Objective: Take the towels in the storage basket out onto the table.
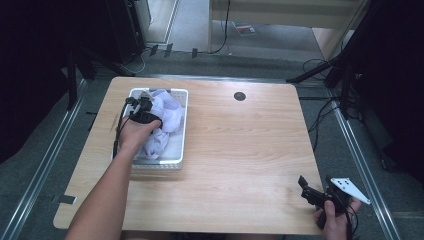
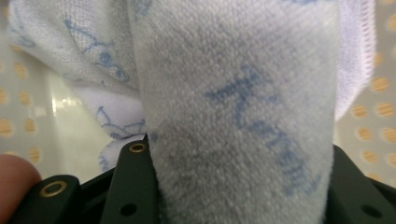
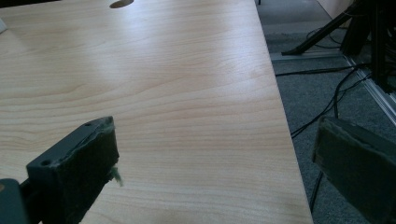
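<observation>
Left gripper (image 1: pixel 143 111) sits down in the white basket (image 1: pixel 181 131) at the table's far-left area, jaws clamped on a thick fold of the white towel (image 2: pixel 243 116); the left gripper view has the terry fabric bunched between both black jaws, blue printed lettering on it. Towel (image 1: pixel 165 120) lies crumpled inside the basket, part of it mounded above the rim. Handling guess: light, soft, floppy, no stiffness at all, so it will drape and trail when lifted and loose ends may snag on the basket's perforated wall. Plush pile gives good friction, slip unlikely; nothing fragile. Best hold is a thick bunched fold like the one gripped now, or a hemmed edge or corner if it needs spreading out later. Right gripper (image 3: pixel 210 163) is parked over the near-right corner of the table (image 1: pixel 240 150), jaws spread wide, nothing between them. Table is pale wood laminate, smooth, flat, a round cable hole (image 1: pixel 239 96) near the far edge, plenty of bare surface right of the basket for laying the cloth. Around it grey carpet floor, metal rails along the sides, dark stand legs and loose cables on the right, pale furniture at the back.
</observation>
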A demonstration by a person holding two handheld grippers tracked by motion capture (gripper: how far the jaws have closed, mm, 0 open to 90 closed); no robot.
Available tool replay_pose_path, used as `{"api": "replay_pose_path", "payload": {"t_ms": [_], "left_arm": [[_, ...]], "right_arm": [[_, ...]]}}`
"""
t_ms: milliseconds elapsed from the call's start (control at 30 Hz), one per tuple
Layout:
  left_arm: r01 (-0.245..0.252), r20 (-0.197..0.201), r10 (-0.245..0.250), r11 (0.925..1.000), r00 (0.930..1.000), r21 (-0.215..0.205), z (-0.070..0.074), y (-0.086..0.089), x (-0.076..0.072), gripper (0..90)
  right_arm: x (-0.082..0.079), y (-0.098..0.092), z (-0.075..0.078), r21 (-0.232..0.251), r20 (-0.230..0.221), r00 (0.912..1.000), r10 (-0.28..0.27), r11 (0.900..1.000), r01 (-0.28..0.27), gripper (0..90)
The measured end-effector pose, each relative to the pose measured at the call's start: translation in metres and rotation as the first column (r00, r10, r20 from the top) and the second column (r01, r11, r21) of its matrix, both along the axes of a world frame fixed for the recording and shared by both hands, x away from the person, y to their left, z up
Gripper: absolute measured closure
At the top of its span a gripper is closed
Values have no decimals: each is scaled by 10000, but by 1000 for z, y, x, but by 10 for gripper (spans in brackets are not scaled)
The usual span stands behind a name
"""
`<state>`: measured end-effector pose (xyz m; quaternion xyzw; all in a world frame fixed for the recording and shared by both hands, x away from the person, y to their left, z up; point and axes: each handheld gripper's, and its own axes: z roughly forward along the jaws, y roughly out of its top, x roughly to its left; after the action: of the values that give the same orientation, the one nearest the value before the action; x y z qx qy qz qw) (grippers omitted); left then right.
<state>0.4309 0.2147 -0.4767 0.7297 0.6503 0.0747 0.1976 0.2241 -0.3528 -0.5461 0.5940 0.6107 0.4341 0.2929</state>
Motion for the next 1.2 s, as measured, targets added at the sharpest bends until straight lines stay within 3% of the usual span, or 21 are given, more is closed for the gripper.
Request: {"api": "replay_pose_path", "payload": {"t_ms": [267, 600, 767, 1067, 1200], "left_arm": [[99, -25, -99, 9999, 9999, -127, 26, 3, -3, 563], [181, 507, -179, 9998, 9986, -42, 71, 1, -4, 557], [339, 550, -333, 9994, 9979, -110, 81, -2, -6, 553], [822, 742, -820, 9966, 9939, -4, 97, -22, -6, 550], [1160, 773, -1166, 9932, 9902, 121, 104, -40, -5, 550]], "right_arm": [[0, 0, 0, 36, -17, 10000, -41, 10000, 41, 6], [0, 0, 0, 42, -23, 10000, -44, 10000, 44, 6], [0, 0, 0, -15, 0, 10000, -23, 10000, 23, 6], [0, 2, 0, -206, -9, 10000, -57, 9998, 56, 4], [0, 2, 0, -233, 21, 10000, -88, 9997, 88, 4]]}}
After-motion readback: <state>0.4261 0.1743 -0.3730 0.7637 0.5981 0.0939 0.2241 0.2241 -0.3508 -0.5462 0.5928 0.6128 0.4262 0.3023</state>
